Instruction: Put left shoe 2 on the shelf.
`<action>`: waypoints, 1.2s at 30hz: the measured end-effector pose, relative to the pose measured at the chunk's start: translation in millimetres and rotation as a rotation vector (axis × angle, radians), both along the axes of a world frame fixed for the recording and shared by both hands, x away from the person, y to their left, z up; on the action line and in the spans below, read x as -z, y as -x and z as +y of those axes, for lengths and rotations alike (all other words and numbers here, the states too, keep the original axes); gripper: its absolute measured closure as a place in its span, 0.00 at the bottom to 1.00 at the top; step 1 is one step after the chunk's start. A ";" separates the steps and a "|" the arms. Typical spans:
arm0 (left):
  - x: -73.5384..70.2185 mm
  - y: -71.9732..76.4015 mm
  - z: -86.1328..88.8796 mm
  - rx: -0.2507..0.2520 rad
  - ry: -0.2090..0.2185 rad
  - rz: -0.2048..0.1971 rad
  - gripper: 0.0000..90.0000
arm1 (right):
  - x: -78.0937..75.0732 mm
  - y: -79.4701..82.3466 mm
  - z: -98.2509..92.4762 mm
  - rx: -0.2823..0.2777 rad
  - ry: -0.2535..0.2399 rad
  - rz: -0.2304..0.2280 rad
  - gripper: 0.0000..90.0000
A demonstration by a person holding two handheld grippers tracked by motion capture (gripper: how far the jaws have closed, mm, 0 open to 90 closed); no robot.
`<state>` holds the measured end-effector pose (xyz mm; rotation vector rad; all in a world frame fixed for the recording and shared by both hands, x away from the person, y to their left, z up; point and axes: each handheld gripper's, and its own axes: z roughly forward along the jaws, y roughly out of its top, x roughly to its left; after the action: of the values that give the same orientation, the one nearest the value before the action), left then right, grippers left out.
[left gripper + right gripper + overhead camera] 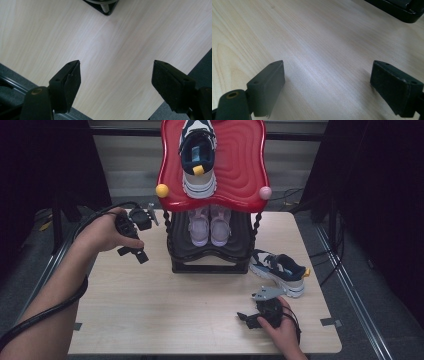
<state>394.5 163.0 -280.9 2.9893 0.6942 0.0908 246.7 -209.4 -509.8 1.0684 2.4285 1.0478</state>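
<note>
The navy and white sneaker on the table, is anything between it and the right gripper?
Nothing visible does. The sneaker lies just beyond the right gripper, with bare table between them; its jaws stand open.

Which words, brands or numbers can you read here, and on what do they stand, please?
None can be read.
Sneaker on the red shelf: any marking too small to read.
Sneaker on the table: any logo blurred.
Pink shoes: no text shows.
Both gripper views: no text shows.

Navy-and-white sneaker (280,271) lies on the table (150,310) right of the shoe rack (210,262)
</note>
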 end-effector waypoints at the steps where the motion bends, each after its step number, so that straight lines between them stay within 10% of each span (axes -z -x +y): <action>1: 2.4 0.4 -0.6 0.004 -0.001 -0.003 0.26 | 0.0 0.0 0.0 0.000 0.000 0.000 0.13; 36: 114.6 9.1 -20.4 0.014 0.052 -0.014 0.25 | 0.2 0.1 0.0 -0.001 0.001 0.000 0.13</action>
<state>385.4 142.6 -395.5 2.9404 0.6640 0.0913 246.6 -209.4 -510.0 1.0672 2.4297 1.0466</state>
